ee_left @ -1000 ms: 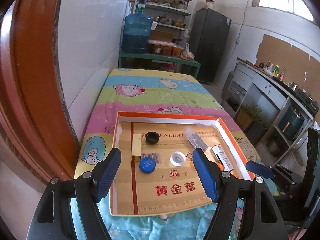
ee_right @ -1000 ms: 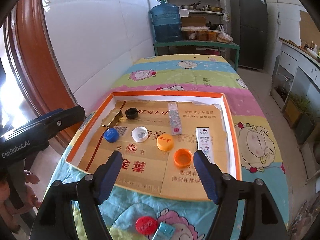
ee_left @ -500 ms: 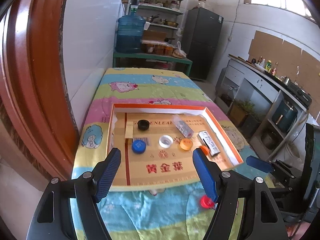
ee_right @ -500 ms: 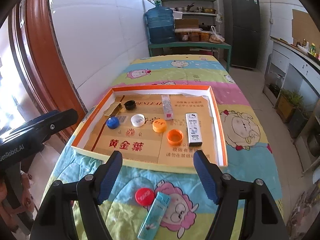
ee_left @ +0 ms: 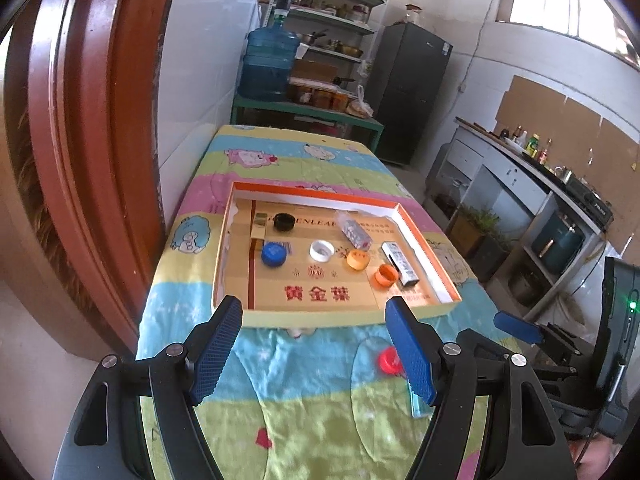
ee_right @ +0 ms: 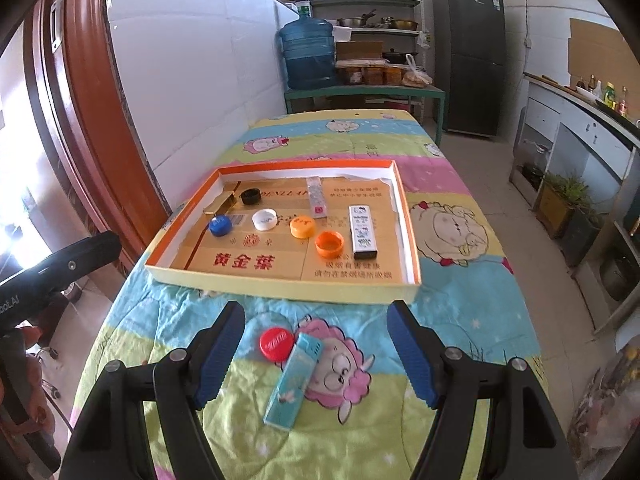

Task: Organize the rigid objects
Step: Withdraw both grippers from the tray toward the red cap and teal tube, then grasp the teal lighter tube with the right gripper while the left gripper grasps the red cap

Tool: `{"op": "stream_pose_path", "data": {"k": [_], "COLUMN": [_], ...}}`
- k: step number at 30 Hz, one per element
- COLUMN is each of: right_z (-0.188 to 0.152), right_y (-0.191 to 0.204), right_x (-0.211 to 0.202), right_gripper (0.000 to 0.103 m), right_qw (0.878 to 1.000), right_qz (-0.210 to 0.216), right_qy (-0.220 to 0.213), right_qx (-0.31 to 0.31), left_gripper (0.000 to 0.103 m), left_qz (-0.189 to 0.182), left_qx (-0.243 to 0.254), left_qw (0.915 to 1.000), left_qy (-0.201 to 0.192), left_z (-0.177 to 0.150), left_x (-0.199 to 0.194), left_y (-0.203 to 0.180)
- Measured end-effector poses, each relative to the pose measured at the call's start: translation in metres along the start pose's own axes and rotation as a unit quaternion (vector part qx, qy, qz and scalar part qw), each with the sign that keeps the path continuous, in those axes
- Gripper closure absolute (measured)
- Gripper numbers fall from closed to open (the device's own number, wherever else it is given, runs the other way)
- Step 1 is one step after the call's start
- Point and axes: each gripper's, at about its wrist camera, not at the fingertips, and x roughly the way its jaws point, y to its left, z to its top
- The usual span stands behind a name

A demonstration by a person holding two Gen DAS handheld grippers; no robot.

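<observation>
An orange-rimmed cardboard tray (ee_right: pixel 408 216) (ee_left: pixel 424 248) lies on the bed. It holds a blue cap (ee_right: pixel 220 225), white cap (ee_right: pixel 264 219), black cap (ee_right: pixel 250 196), two orange caps (ee_right: pixel 302 227), a gold box (ee_right: pixel 224 202) and two lighters (ee_right: pixel 362 232). A red cap (ee_right: pixel 274 343) (ee_left: pixel 390 361) and a teal lighter (ee_right: pixel 294 380) lie on the blanket in front of the tray. My right gripper (ee_right: pixel 316 356) is open above them. My left gripper (ee_left: pixel 314 350) is open and empty in front of the tray.
A cartoon blanket (ee_right: pixel 460 320) covers the bed. A white wall and red door frame (ee_left: pixel 100 120) run along the left. A green table with a water jug (ee_right: pixel 307 54), shelves and a fridge stand beyond. The floor drops off at the right.
Both grippers have pulled back from the tray toward the near end of the bed. The red cap and teal lighter have come into view. Both stay open.
</observation>
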Motion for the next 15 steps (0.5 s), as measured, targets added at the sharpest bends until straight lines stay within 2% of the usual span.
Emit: {"op": "stream_pose_path", "data": {"k": [9, 15], "right_z": [-0.028, -0.043], "right_y": [-0.002, 0.005], "right_x": [0.001, 0.016], "right_gripper": [0.030, 0.030], "right_qw": [1.000, 0.999], "right_qz": [-0.002, -0.001], "right_qy": [0.023, 0.045], "right_qx": [0.006, 0.007], "left_gripper": [0.027, 0.027], "left_qz": [-0.003, -0.005], "left_qx": [-0.008, -0.005], "left_qw": [1.0000, 0.9998], "left_qy": [0.005, 0.021], "left_z": [-0.025, -0.040], "left_x": [-0.009, 0.001], "left_y": [0.000, -0.004]}}
